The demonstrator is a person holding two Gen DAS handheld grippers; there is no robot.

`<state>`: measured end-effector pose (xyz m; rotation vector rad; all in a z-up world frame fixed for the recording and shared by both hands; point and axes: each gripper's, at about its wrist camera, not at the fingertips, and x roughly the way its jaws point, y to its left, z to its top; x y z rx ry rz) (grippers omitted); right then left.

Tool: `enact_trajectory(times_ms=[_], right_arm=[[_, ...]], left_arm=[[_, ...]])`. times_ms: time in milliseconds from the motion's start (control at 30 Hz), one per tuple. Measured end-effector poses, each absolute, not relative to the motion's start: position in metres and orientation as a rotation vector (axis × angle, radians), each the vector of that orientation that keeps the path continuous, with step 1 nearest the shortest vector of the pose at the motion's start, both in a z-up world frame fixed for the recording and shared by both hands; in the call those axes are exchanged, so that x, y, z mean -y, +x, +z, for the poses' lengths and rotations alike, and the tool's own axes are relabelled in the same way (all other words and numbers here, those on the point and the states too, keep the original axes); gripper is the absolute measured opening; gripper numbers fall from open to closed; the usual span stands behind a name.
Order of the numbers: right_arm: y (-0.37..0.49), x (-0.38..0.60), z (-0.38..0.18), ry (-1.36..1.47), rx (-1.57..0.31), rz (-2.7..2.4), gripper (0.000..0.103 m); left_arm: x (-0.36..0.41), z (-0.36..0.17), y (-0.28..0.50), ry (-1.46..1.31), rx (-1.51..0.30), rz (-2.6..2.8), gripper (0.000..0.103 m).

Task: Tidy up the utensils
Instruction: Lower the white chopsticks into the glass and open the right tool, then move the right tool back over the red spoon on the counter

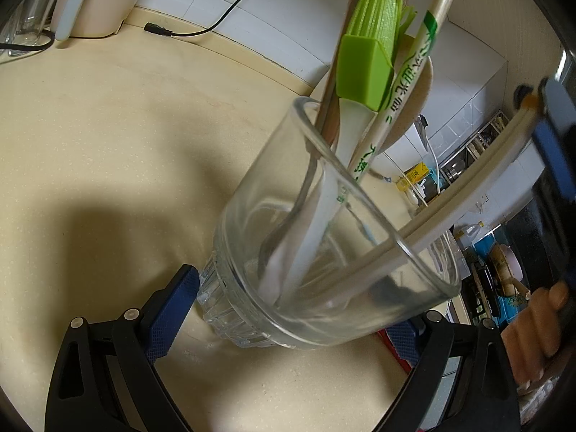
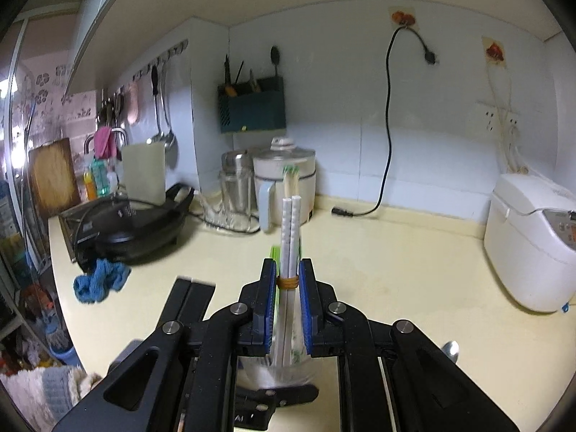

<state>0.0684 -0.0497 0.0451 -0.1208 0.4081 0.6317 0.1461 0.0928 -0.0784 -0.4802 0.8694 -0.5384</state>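
Observation:
A clear glass cup (image 1: 324, 252) stands on the cream counter, held between the fingers of my left gripper (image 1: 288, 309), which is shut on its base. In the cup stand a green silicone brush (image 1: 363, 68), a paper-wrapped chopstick pair (image 1: 406, 79), a wooden spoon (image 1: 410, 108) and a metal handle. My right gripper (image 2: 288, 288) is shut on a white chopstick pair (image 2: 291, 230) bound by a rubber band. In the left wrist view these chopsticks (image 1: 468, 187) slant into the cup with their lower ends inside it. The cup (image 2: 284, 363) shows below the right gripper.
A black power cord (image 1: 201, 25) and a white appliance (image 1: 97, 0) lie at the back. A rice cooker (image 2: 532, 237) stands at the right, a black electric pan (image 2: 136, 226), a blue cloth (image 2: 100, 280) and a white pot (image 2: 288, 187) at the left and back. A spoon tip (image 2: 450, 349) lies nearby.

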Motion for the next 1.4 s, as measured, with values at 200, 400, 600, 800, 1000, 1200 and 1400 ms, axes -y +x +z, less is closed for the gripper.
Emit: enact_trajectory(times_ms=[200,400,600,800,1000,1200,1400], right_arm=[[0.068,0.038,0.03,-0.143,-0.492,0.7,0.013],[0.06,0.039,0.027,-0.134,-0.495,0.713,0.022],[0.057,0.06,0.03,-0.086,-0.495,0.682,0.023],[0.055,0.087,0.03,-0.036,-0.504,0.642,0.023],[0.057,0.118,0.015,0.011,-0.553,0.578,0.023],[0.058,0.151,0.0,0.035,-0.6,0.504,0.023],[0.06,0.191,-0.008,0.08,-0.632,0.407,0.023]], left_arm=[[-0.094,-0.079,0.147,-0.48,-0.869,-0.539,0.096],[-0.094,-0.079,0.147,-0.48,-0.869,-0.539,0.096],[-0.094,-0.079,0.147,-0.48,-0.869,-0.539,0.096],[-0.094,-0.079,0.147,-0.48,-0.869,-0.539,0.096],[-0.094,-0.079,0.147,-0.48,-0.869,-0.539,0.096],[-0.094,-0.079,0.147,-0.48,-0.869,-0.539,0.096],[-0.094,-0.079,0.147,-0.48,-0.869,-0.539,0.096]])
